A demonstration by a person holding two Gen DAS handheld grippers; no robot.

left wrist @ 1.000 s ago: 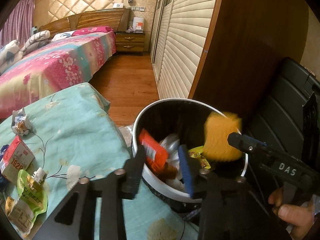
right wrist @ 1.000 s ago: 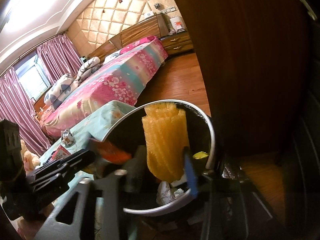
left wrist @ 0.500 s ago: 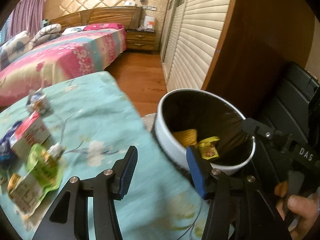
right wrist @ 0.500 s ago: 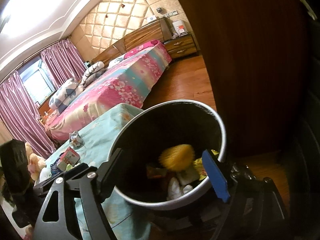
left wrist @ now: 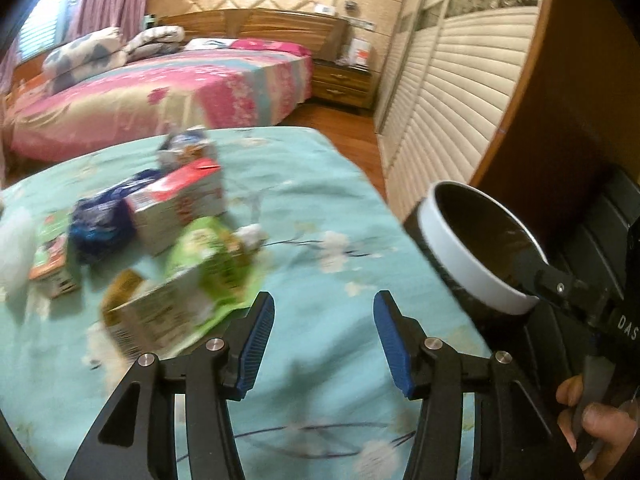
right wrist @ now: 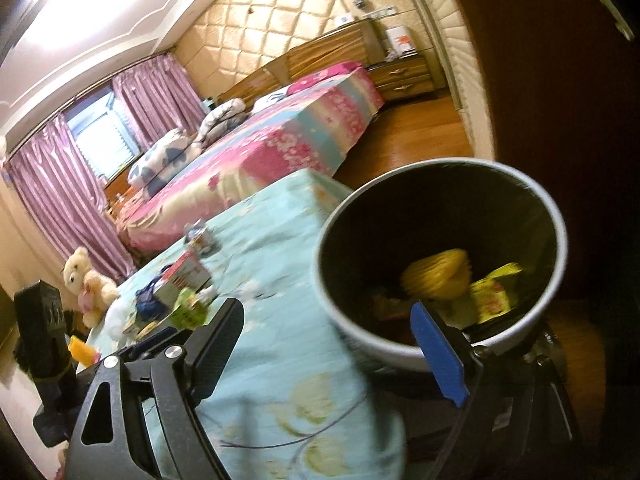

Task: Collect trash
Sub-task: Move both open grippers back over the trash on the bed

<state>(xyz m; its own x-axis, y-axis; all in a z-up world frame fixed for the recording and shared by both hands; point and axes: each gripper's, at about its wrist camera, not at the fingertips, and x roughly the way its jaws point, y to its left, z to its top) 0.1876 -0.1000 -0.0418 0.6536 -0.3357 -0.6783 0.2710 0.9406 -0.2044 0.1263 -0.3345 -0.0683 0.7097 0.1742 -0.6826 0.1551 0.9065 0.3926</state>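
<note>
Left gripper (left wrist: 324, 338): we see its blue pads apart with nothing between them, poised over the teal cloth (left wrist: 320, 216) near its front edge.
Right gripper (right wrist: 332, 348): we see its jaws opening, wide apart and empty; one finger stands over the cloth, the other in front of the bin's near rim.
Hand (left wrist: 592, 420): we see fingers wrapped on the right gripper's handle at the lower right of the left view.
Bin (right wrist: 560, 248): white-rimmed and dark inside, it stands just off the cloth's right edge, against a dark wooden panel.
In the bin: we make out a yellow sponge (right wrist: 436, 276) and a yellow wrapper (right wrist: 492, 292) lying side by side at the bottom; a reddish scrap to their left is too blurred to name.
Trash on the cloth: we see a red-and-white carton (left wrist: 176, 204), a dark blue wrapper (left wrist: 96, 224) touching its left side, a green pouch (left wrist: 208, 256) just in front of it, and a crumpled wrapper (left wrist: 188, 146) behind, all toward the cloth's left half.
Sharpness: the trash pile is smeared, so we cannot read any labels.
Teddy bear (right wrist: 86, 280): it sits beyond the cloth's far-left edge, in front of the pink curtain.
</note>
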